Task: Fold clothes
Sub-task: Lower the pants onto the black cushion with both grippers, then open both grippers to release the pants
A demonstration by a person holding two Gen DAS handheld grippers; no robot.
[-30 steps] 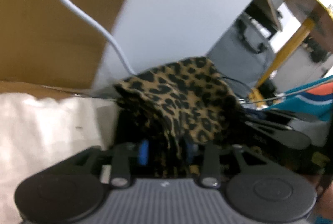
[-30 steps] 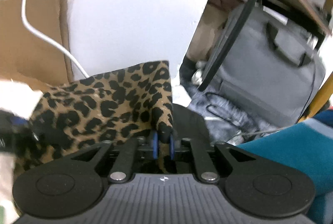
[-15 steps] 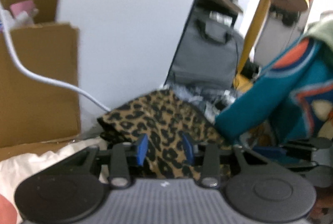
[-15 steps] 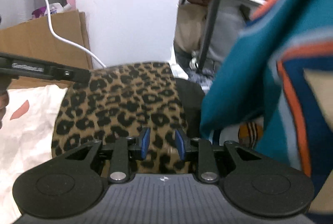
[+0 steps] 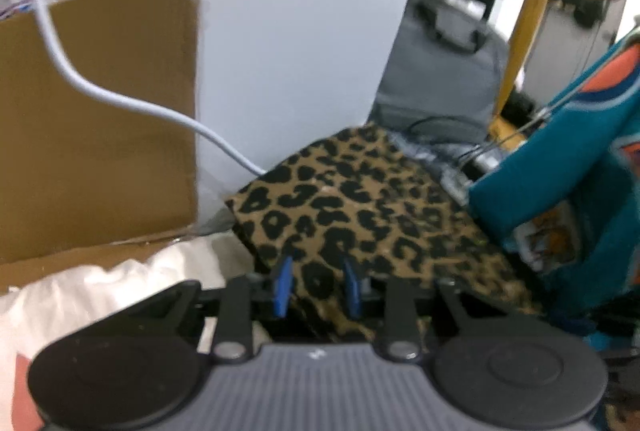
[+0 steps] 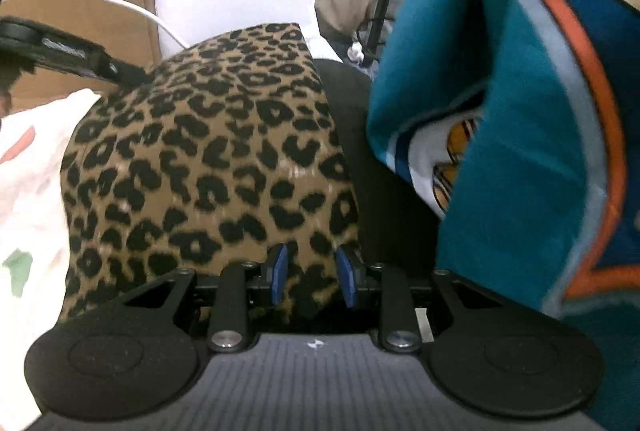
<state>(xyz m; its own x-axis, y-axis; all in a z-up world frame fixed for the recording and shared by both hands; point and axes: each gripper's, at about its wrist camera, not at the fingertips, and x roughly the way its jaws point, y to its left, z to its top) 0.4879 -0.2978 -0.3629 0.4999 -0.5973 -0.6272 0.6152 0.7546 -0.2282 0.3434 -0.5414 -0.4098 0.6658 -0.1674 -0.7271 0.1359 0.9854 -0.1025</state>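
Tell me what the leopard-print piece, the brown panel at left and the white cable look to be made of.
Leopard-print piece: soft matte fabric, probably a knit or brushed weave; it drapes and folds.
Brown panel: corrugated cardboard, dull, with layered raw edges.
White cable: smooth plastic or rubber sheath, bending in a loose curve.

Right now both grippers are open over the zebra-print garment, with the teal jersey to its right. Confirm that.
Not zebra: the garment is leopard-print, as the right wrist view shows. Both the left gripper and the right gripper are open over it, with the teal jersey to its right.
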